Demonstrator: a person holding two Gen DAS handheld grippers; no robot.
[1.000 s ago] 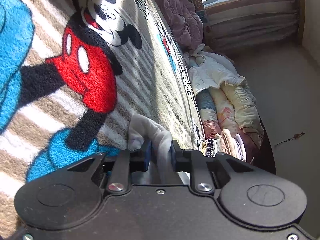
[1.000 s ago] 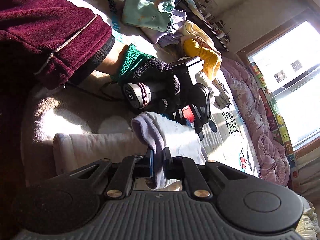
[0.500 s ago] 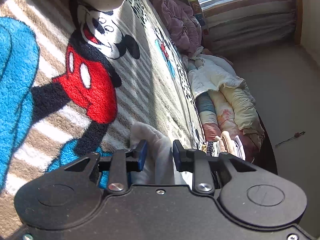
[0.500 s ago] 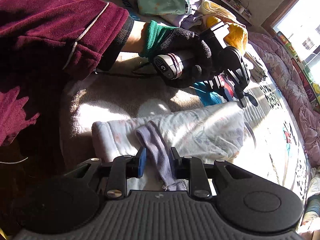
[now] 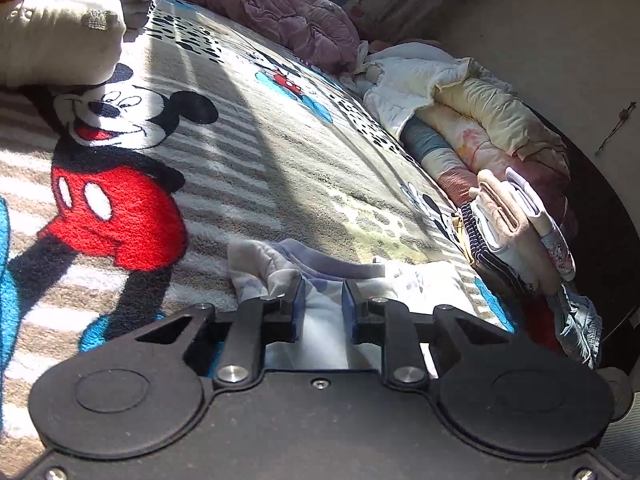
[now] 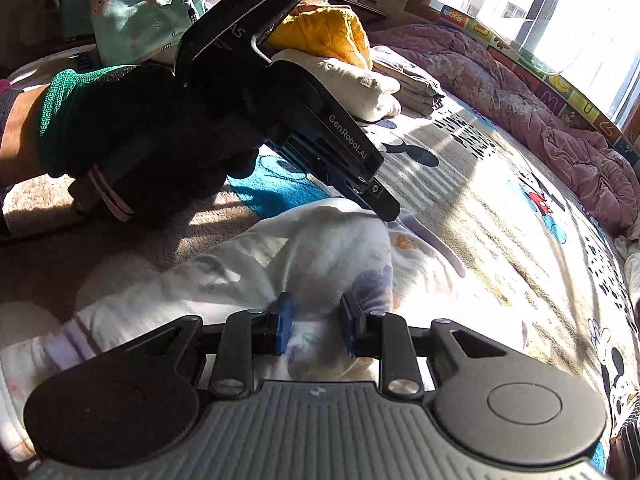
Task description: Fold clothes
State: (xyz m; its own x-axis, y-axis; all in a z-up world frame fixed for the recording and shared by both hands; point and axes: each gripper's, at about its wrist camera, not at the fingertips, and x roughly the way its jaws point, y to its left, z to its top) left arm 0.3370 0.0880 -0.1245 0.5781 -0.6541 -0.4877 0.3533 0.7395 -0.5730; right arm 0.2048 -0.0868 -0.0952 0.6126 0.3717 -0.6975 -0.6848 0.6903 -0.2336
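Observation:
A white printed garment with purple trim [image 6: 312, 256] lies folded lengthwise on the Mickey Mouse blanket [image 6: 500, 216]. My right gripper [image 6: 314, 324] is open just above its near part, the cloth showing between the blue pads. My left gripper [image 5: 322, 304] is open over the garment's far end [image 5: 280, 264]; the cloth lies loose below the pads. In the right wrist view the left gripper [image 6: 376, 196], held by a black gloved hand [image 6: 152, 140], points down at the garment's far edge.
A cream folded piece [image 5: 56, 36] lies on the blanket at the far left. A stack of folded clothes [image 5: 516, 232] and rolled quilts [image 5: 480, 128] sit along the right edge. A purple quilt [image 6: 520, 92] lies under the window. Unfolded clothes [image 6: 144, 20] are piled behind.
Both grippers have opened and let go of the garment. It has dropped flat onto the blanket, and both grippers have drawn back a little above it.

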